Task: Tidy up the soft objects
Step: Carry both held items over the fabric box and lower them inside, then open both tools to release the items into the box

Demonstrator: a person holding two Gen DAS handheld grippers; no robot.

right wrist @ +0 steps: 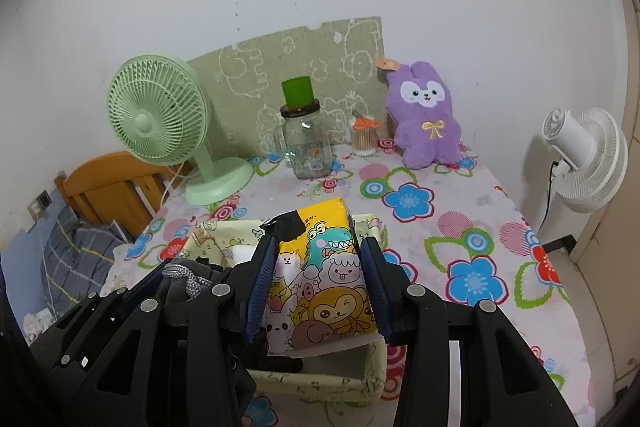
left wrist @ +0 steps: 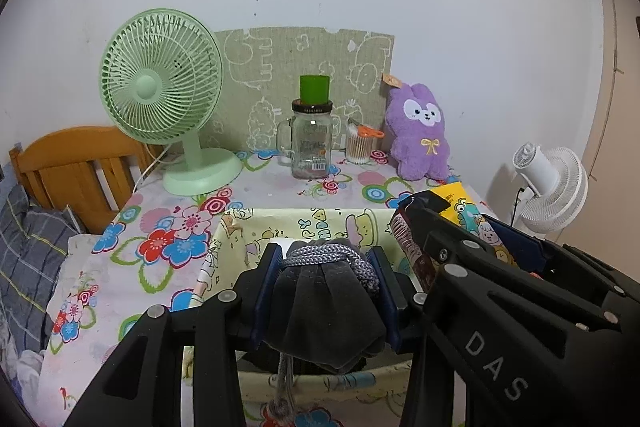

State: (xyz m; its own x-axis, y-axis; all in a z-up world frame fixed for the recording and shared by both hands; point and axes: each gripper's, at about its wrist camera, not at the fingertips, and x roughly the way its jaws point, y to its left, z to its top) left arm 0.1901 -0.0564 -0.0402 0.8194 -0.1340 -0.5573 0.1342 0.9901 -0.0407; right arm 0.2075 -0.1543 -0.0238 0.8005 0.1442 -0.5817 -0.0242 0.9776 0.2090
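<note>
My left gripper point(left wrist: 325, 259) is shut on a dark grey drawstring pouch point(left wrist: 326, 311) with a grey cord, held over a pale yellow cartoon-print fabric basket point(left wrist: 236, 227). My right gripper point(right wrist: 318, 247) is shut on a yellow cartoon tissue pack point(right wrist: 320, 279), held over the same basket point(right wrist: 320, 383). The two grippers are side by side; the right one shows in the left wrist view point(left wrist: 440, 223) with the pack point(left wrist: 460, 203). A purple plush bunny point(left wrist: 420, 135) sits upright at the table's back right, also in the right wrist view point(right wrist: 426, 119).
On the floral tablecloth stand a green desk fan point(left wrist: 168, 115), a glass mug-jar with a green cup on it point(left wrist: 312, 139), and a cotton-swab jar point(left wrist: 358, 147). A white fan point(right wrist: 588, 159) is off the right edge. A wooden bed frame point(left wrist: 76, 167) lies left.
</note>
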